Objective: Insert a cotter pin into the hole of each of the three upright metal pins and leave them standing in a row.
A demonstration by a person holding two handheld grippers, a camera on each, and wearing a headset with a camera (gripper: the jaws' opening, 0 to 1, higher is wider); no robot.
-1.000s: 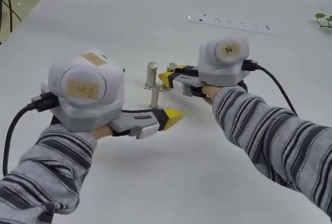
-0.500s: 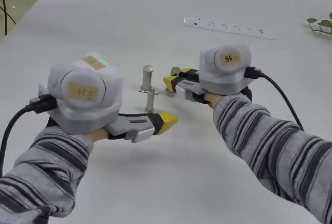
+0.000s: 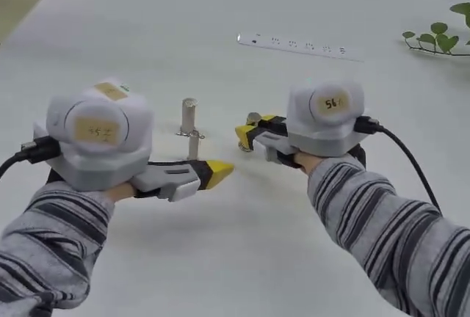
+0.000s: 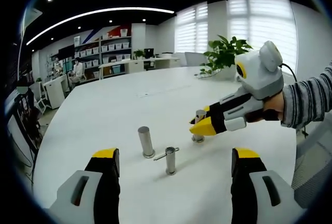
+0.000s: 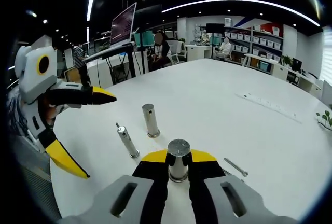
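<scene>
The left gripper (image 3: 214,172) is held level, jaws wide. Past it a bare pin (image 3: 189,115) and a crossed pin (image 3: 194,144), pierced by a cotter pin (image 4: 160,156), are stood on the desk (image 3: 242,243). A third pin (image 5: 178,157) is clamped upright by the right gripper (image 3: 244,133); a power strip (image 3: 297,45) lies behind.

The right tongs (image 3: 246,135) hide most of the metal pin (image 3: 252,119) they clamp, and the picture's edge cuts off the plant (image 3: 435,38).

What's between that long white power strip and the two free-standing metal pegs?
Nothing: bare white table separates the long white power strip from the two upright metal pegs, plain in the head view.
</scene>
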